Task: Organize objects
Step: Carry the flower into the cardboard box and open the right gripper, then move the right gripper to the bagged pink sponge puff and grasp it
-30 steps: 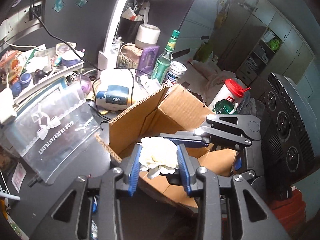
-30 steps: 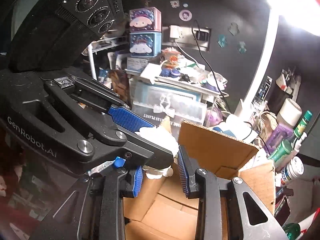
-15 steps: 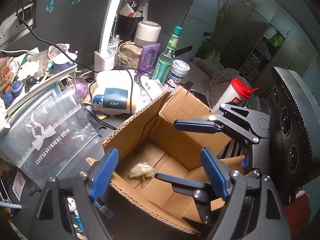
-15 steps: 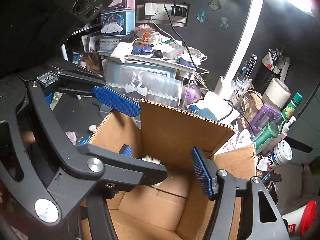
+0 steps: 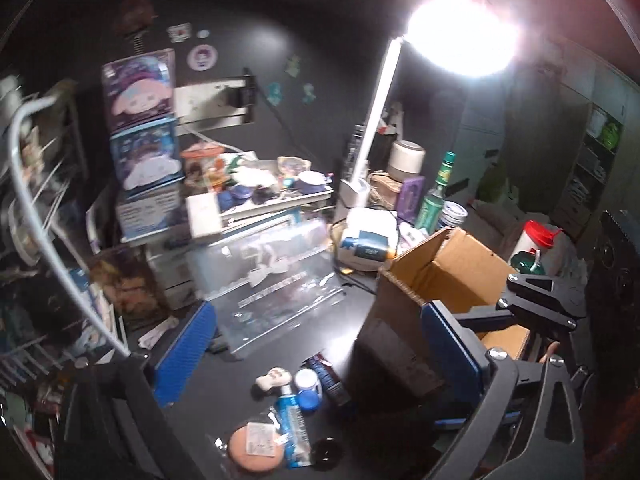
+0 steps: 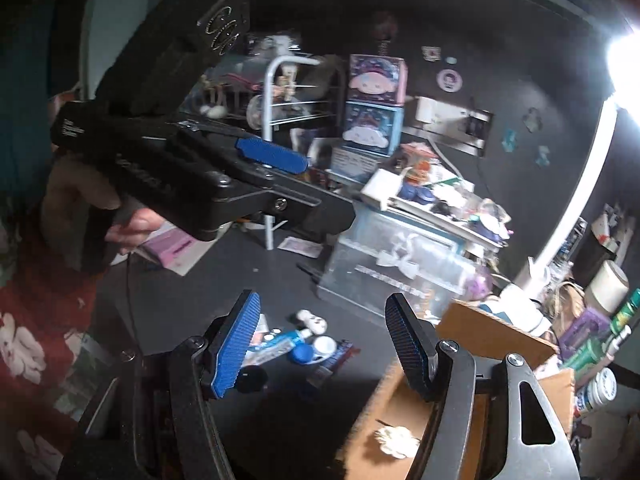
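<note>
With the white flower (image 6: pixel 394 438) lying in the box (image 6: pixel 496 344), our left gripper (image 5: pixel 316 344) is opening wide and empty above the tube (image 5: pixel 294 420) and jar (image 5: pixel 308 388) on the desk (image 5: pixel 248 372), presumably the next picks, while our right gripper (image 6: pixel 320 344) stands half open, also empty.

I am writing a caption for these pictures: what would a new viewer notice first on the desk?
First, the glaring desk lamp at the upper right. Next, the open cardboard box at the right, with a pale crumpled flower-like thing inside it. Then the small toiletries scattered on the dark desktop left of the box, with both empty grippers above.
</note>
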The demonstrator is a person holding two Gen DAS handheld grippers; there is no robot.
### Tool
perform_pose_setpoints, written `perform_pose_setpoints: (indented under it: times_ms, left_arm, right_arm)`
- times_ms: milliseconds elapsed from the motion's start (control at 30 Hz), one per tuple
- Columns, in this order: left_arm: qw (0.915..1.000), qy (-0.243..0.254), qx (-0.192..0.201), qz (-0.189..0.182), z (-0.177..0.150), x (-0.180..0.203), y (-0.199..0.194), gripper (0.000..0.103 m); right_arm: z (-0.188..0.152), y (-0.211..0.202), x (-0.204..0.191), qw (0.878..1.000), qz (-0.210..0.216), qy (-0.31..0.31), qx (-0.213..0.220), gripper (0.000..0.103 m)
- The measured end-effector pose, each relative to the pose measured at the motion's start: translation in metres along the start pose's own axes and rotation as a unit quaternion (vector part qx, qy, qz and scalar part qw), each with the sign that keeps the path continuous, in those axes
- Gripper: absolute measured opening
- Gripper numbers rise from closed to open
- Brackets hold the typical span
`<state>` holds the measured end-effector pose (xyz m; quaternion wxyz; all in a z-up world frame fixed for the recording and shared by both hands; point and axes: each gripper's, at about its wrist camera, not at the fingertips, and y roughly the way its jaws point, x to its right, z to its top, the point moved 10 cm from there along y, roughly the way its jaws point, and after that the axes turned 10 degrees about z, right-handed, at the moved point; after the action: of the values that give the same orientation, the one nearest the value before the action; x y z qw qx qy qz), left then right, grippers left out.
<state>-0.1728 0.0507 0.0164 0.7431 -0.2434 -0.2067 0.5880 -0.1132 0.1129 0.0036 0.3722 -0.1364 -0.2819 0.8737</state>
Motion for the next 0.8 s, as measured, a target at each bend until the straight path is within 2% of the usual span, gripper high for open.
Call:
perform_pose_setpoints:
  times_ms: [133,233,433,533,600,700,800]
  left_arm:
    - [0.9983,-0.052,-0.001,0.028,-0.053,-0.053,-0.01,0.102]
    - [0.995,-0.078,-0.017,0.061,-0.099,-0.087,-0.009,0.102]
    - [0.9882,-0.124,-0.058,0.068,-0.176,-0.117,0.004,0.102]
    - [0.9871,-0.134,-0.066,0.057,-0.197,-0.12,0.01,0.102]
    - [0.9872,-0.138,-0.07,0.037,-0.207,-0.116,0.013,0.102]
    - [0.9873,-0.137,-0.077,0.021,-0.216,-0.112,0.016,0.102]
    - [0.9872,-0.137,-0.078,0.024,-0.22,-0.114,0.018,0.102]
  right_arm:
    - [-0.007,0.039,-0.052,0.997,0.066,-0.025,-0.023,0.062]
    - [-0.024,0.077,-0.079,0.993,0.099,-0.032,-0.062,0.063]
    - [-0.067,0.156,-0.075,0.983,0.101,-0.028,-0.149,0.066]
    - [-0.077,0.183,-0.066,0.982,0.097,-0.03,-0.16,0.071]
    - [-0.08,0.196,-0.057,0.982,0.092,-0.039,-0.158,0.086]
    - [-0.083,0.218,-0.052,0.978,0.108,-0.044,-0.173,0.088]
    - [-0.084,0.237,-0.048,0.975,0.121,-0.04,-0.184,0.088]
